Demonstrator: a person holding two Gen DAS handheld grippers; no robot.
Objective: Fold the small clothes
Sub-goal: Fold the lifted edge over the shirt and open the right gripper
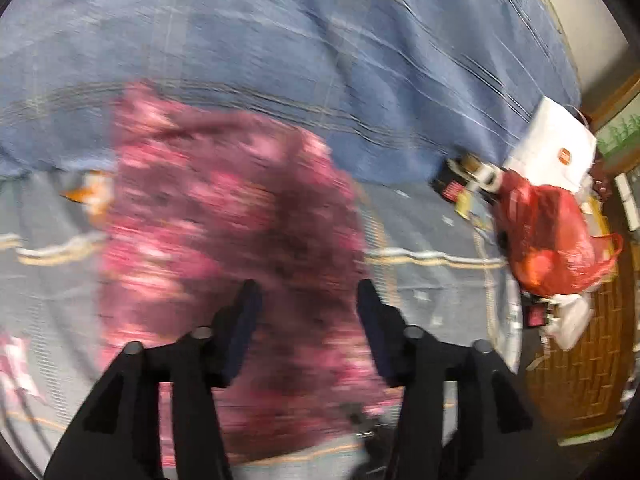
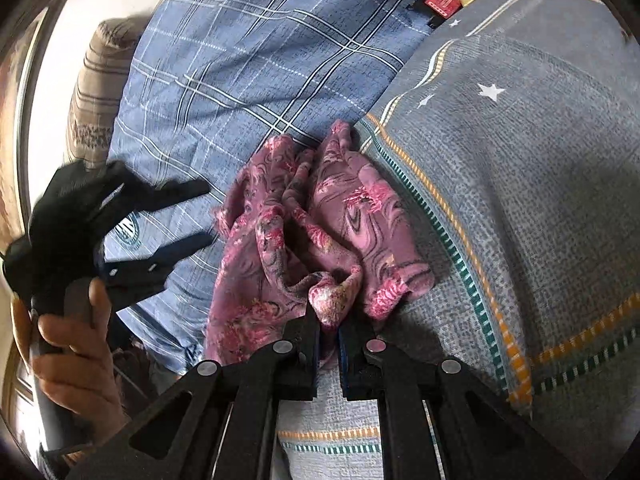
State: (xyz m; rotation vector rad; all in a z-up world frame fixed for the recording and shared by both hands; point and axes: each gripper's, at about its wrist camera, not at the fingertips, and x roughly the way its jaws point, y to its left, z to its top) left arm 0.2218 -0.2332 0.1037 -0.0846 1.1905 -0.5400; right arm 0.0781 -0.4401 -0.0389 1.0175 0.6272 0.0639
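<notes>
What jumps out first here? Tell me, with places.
The crumpled pink floral cloth in mid-frame, lying where the blue plaid sheet meets the grey starred blanket. The right gripper is shut on its near corner. The left gripper is off to the left side, fingers apart, clear of the cloth.

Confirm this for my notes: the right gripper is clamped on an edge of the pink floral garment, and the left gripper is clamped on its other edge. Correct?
Not quite. The right gripper is indeed clamped on an edge of the pink floral garment. The left gripper, though, grips nothing: the right wrist view shows its fingers spread apart over the blue plaid sheet, beside the garment.
</notes>
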